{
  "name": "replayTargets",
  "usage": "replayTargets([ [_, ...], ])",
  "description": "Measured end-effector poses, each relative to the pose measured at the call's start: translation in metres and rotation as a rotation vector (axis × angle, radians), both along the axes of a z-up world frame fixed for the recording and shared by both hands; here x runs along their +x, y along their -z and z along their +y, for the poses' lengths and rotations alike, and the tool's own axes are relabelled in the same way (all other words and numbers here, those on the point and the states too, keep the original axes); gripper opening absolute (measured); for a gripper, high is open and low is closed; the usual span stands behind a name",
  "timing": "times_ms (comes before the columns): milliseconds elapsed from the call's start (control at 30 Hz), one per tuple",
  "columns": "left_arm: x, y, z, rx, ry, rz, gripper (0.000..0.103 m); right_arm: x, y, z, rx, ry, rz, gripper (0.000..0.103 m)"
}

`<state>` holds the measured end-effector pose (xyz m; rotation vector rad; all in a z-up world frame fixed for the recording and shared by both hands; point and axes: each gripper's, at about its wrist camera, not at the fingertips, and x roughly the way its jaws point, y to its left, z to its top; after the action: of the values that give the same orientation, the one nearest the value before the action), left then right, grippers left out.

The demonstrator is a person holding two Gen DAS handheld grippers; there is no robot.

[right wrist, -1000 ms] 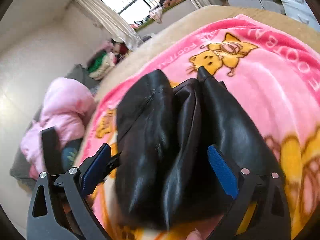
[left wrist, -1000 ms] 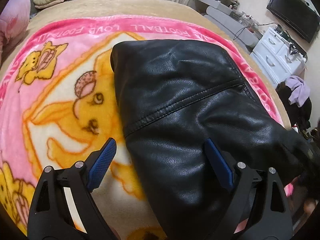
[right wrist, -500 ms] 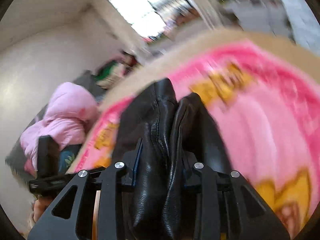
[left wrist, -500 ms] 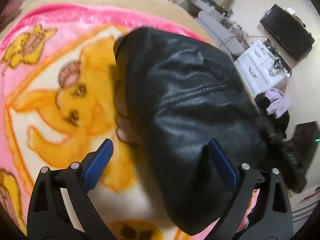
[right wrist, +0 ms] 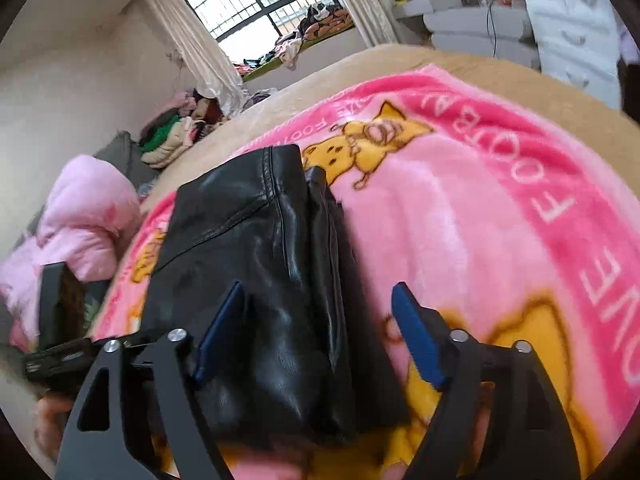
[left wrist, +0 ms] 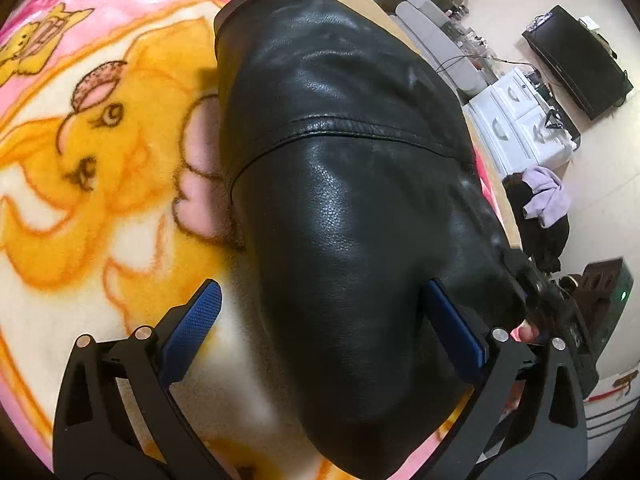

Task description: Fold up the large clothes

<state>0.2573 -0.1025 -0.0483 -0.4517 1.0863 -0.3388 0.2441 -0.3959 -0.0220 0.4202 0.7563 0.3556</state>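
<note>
hidden: blanket under jacket | cut off: jacket's near end | blurred: perhaps a fingertip

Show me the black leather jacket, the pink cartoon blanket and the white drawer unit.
black leather jacket (left wrist: 352, 216): left wrist view, on its glossy top panel below the seam.
pink cartoon blanket (right wrist: 472, 216): right wrist view, on plain pink pile.
white drawer unit (left wrist: 516, 120): left wrist view, on a drawer front.

- The black leather jacket is looked down on steeply and closely from the left wrist.
- It is viewed lower and flatter from the right wrist, toward the window.
- Jacket and pink blanket are shared.
</note>
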Motion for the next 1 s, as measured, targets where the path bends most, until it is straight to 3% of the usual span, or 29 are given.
replayTargets([
  [167, 0.0, 0.004, -0.002, -0.017, 0.002, 0.01, 0.095, -0.013, 0.011, -0.008, 0.082, -0.092, 0.017, 0.078],
  [333, 0.001, 0.007, -0.004, -0.007, 0.009, 0.013, 0.095, -0.006, 0.027, -0.005, 0.063, -0.091, 0.08, 0.071],
  [533, 0.004, 0.003, -0.012, 0.032, 0.016, -0.004, 0.095, -0.005, 0.03, 0.005, 0.055, -0.1, 0.077, 0.069],
  [667, 0.009, -0.001, -0.015, 0.079, 0.028, -0.013, 0.095, -0.018, 0.032, 0.019, 0.046, -0.107, 0.069, 0.069],
  [1000, 0.006, -0.017, -0.004, 0.222, 0.051, -0.06, 0.095, -0.045, 0.035, 0.053, 0.137, -0.108, 0.131, 0.069],
])
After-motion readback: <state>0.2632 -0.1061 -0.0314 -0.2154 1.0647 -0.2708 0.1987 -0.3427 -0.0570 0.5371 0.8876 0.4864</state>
